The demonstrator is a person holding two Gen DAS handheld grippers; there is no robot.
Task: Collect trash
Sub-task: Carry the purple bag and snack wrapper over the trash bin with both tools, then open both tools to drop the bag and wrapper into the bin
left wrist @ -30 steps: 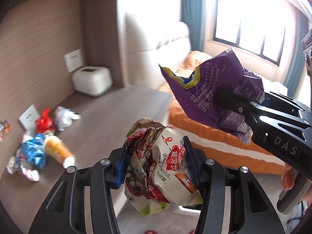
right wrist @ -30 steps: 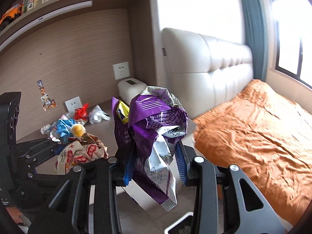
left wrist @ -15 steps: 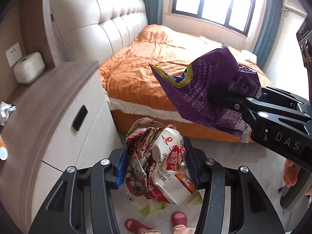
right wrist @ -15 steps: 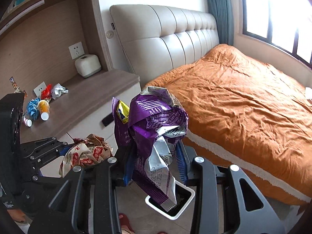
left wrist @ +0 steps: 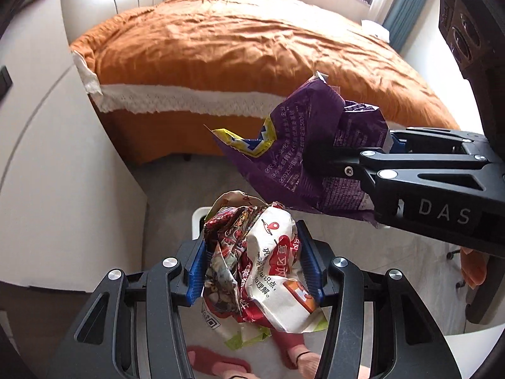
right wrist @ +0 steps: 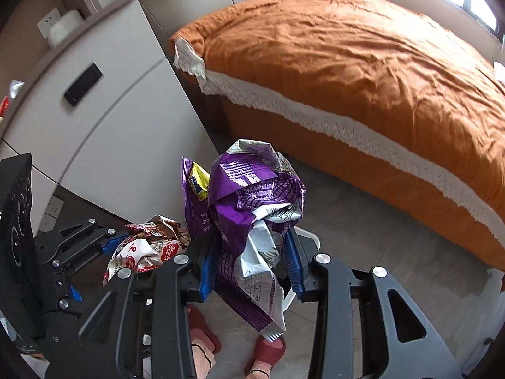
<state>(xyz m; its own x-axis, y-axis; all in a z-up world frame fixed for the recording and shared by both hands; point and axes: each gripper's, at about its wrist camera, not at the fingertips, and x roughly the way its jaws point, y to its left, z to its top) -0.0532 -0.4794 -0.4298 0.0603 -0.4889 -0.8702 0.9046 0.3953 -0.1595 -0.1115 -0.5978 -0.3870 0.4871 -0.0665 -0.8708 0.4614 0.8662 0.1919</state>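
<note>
Both claws have dropped from counter height toward the floor. The left claw (left wrist: 252, 271) grips a red-and-white wrapper (left wrist: 268, 268); the right claw (right wrist: 249, 268) grips a purple bag (right wrist: 249, 208). Only the right view shows the counter's wall socket (right wrist: 47, 25).

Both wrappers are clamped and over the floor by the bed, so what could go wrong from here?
1. The white bin is mostly hidden under the red and white wrapper, so a drop may miss.
2. The purple bag hangs loose and could snag the bin rim.
3. The bags nearly overlap and may tangle.
</note>
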